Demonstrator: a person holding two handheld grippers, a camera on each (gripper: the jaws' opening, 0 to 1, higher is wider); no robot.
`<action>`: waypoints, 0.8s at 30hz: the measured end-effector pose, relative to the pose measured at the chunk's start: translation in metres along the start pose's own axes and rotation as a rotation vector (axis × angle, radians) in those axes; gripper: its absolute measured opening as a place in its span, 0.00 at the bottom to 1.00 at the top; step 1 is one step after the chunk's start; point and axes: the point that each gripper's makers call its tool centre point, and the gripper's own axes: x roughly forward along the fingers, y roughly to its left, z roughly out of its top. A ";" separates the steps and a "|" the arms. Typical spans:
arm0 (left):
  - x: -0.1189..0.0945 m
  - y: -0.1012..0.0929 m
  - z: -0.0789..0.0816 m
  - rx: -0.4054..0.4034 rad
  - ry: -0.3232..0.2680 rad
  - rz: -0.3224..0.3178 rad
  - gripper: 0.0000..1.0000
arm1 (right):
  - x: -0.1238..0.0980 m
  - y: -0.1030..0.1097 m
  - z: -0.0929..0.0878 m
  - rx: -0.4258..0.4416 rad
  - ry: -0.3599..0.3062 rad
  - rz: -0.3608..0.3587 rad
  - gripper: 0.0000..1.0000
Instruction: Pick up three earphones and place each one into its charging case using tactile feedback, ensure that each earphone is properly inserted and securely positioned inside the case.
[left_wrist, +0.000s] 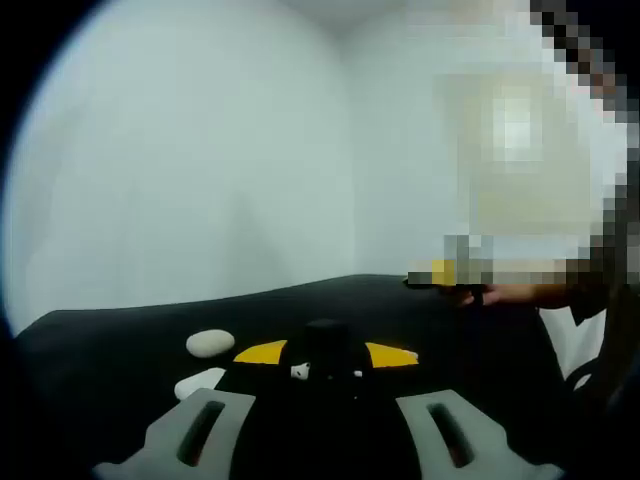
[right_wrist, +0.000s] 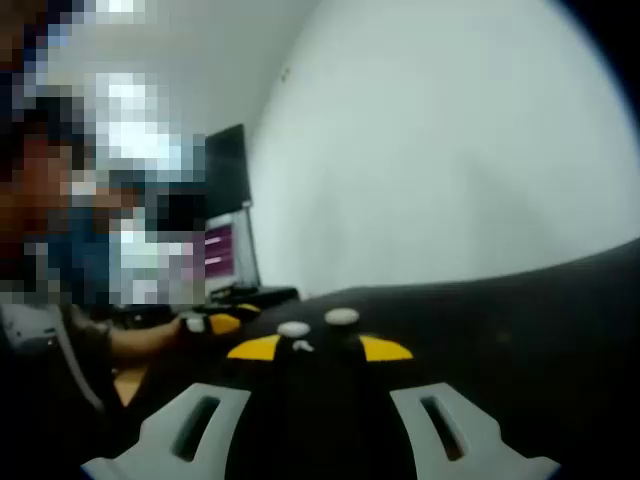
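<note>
1. In the left gripper view, your left gripper (left_wrist: 325, 425) has its two grey jaws spread wide, with nothing between them; only their upper parts show, the rest is cut off at the bottom edge.
2. Ahead of those jaws lies the black table (left_wrist: 120, 345), dark enough that its details are hard to read. On it sits a black block (left_wrist: 325, 345) with yellow patches (left_wrist: 262, 351) on either side; its shape blends into the table.
3. A small white earphone (left_wrist: 300, 372) rests just in front of that block, too blurred for you to tell its orientation.
4. To the left, a white oval charging case (left_wrist: 210, 343) sits on the table, and another white piece (left_wrist: 200, 382) lies nearer, partly hidden by the left jaw. You cannot tell whether it is a case or a lid.
5. In the right gripper view, your right gripper (right_wrist: 320, 430) also has its jaws apart and empty, their bases cut off below.
6. Beyond them the same yellow patches show, with two white rounded cases (right_wrist: 342, 317) near each other and a tiny white earphone beside them, all small and soft.
7. At the left of that view a dark monitor (right_wrist: 228, 235) stands, and a person's hand (right_wrist: 165, 335) rests on the table edge.
</note>
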 end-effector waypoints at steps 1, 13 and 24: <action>0.000 0.000 0.000 -0.001 0.002 0.000 0.26 | 0.000 0.000 0.000 0.000 0.001 0.000 0.30; 0.001 -0.001 -0.001 0.007 0.007 -0.002 0.26 | 0.000 0.000 0.001 0.005 -0.004 0.002 0.30; 0.001 0.000 0.000 0.004 0.004 -0.001 0.26 | 0.000 -0.001 0.001 0.007 -0.006 0.000 0.30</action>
